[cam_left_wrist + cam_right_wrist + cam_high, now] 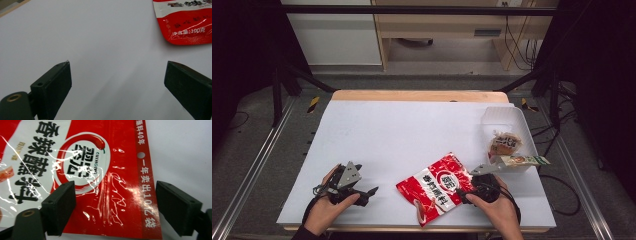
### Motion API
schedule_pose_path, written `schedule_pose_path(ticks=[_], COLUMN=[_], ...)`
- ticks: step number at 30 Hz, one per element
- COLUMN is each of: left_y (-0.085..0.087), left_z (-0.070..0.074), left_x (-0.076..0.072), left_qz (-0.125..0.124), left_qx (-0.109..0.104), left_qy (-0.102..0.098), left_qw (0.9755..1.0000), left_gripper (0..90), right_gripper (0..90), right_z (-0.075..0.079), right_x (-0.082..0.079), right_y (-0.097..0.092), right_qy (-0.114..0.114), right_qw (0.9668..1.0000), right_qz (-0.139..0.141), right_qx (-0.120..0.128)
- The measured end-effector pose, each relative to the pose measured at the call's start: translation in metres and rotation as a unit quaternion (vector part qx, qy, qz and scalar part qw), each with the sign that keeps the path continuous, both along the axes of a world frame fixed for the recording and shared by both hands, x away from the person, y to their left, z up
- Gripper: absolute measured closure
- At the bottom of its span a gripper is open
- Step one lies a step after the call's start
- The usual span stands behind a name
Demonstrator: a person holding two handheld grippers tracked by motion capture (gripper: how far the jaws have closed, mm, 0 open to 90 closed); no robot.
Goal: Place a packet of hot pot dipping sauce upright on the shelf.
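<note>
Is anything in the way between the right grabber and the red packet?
No, nothing visible. The right gripper hangs right over the red packet, jaws open on either side of its shiny front, with only air between them.

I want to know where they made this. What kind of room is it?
Probably a lab or workshop set up for recording. A white-topped table stands inside a black metal frame, loose cables hang by the wall, and a person's hands work a left gripper and a right gripper near a red packet.
</note>
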State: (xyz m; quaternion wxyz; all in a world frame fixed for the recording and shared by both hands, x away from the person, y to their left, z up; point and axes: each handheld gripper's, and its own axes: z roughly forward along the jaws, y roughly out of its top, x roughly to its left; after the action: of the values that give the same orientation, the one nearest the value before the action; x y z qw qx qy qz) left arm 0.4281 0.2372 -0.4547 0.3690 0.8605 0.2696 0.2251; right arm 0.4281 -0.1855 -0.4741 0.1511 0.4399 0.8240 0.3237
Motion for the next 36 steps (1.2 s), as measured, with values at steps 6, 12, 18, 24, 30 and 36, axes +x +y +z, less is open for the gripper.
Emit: schedule_pose_path(ticks=[6, 12, 18, 24, 30, 36], left_y=[0.0, 0.0, 0.001, 0.004, 0.008, 0.01], left_z=[0.0, -0.001, -0.001, 0.0, 0.001, 0.01], left_x=[-0.001, -0.001, 0.0, 0.001, 0.003, 0.01], left_qz=[0.004, 0.0, 0.001, 0.006, 0.007, -0.001], left_qx=[-0.008, -0.004, -0.007, -0.009, -0.011, -0.01], left_qy=[0.0, 0.002, 0.002, 0.003, 0.01, 0.008], left_qw=[1.0, 1.0, 1.0, 0.9999, 0.9999, 0.9999], left_gripper=[7.4, 7.8, 8.2, 8.4, 8.6, 8.5], right_gripper=[32.0, 52.9, 79.1, 89.5, 90.0, 90.0], right_z=[0.012, 0.022, 0.019, 0.029, 0.041, 0.055], right_x=[-0.008, -0.016, -0.015, -0.008, 0.006, 0.027], right_y=[0.002, 0.003, 0.012, 0.02, 0.033, 0.054], right_qy=[-0.022, -0.019, -0.019, -0.034, -0.054, -0.079], right_qw=[0.9995, 0.9971, 0.9984, 0.9976, 0.9951, 0.9893], right_qz=[-0.001, 0.031, 0.044, 0.059, 0.08, 0.114], right_qx=[0.02, 0.067, 0.031, 0.004, -0.022, -0.046])
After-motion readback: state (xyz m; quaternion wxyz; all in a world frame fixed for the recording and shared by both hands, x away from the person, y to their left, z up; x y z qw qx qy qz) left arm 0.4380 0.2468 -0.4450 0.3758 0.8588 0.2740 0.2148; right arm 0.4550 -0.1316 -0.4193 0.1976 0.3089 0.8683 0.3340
